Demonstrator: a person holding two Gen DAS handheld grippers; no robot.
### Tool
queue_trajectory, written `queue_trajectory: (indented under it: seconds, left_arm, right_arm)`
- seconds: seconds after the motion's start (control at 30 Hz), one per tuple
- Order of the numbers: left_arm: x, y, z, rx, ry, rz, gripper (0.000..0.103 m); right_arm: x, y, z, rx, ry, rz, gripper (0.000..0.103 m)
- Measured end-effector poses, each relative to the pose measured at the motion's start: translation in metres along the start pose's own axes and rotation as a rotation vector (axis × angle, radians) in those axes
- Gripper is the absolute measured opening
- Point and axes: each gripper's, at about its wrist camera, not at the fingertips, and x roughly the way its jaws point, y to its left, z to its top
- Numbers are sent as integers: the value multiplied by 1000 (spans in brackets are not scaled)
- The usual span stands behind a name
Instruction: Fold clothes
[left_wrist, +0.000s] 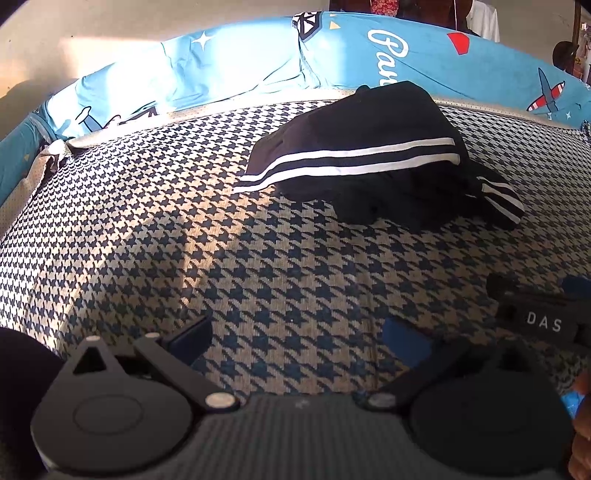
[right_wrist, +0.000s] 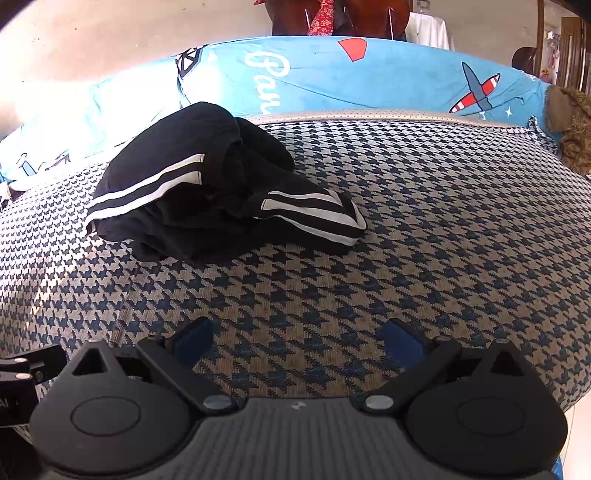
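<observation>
Black track pants with double white side stripes lie crumpled in a loose heap on the houndstooth-patterned mattress, toward its far edge. In the right wrist view the same track pants sit left of centre, one striped section draped over the top of the heap and another striped section folded out to the right on the mattress. The garment is unfolded and bunched; no part of it is held.

Left gripper: jaws spread wide, empty, hovering low over bare mattress, well apart from the pants. Blue pads line the insides of its fingers.

Right gripper: jaws likewise spread wide and empty, above bare mattress, well short of the heap. Part of it, marked with white lettering, shows at the right edge of the left wrist view, just beside the left gripper.

A light blue sheet printed with aeroplanes, stars and white script lies bunched along the far side of the mattress, just behind the pants. A brown patterned fabric lies at the mattress's far right corner. Sunlight falls across the left part of the mattress.
</observation>
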Motion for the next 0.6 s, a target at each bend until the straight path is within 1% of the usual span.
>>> queue_trajectory:
  seconds: [0.6]
  left_arm:
    - [-3, 1, 1, -3, -3, 4, 103]
  right_arm:
    - [1, -1, -1, 11, 3, 7, 100]
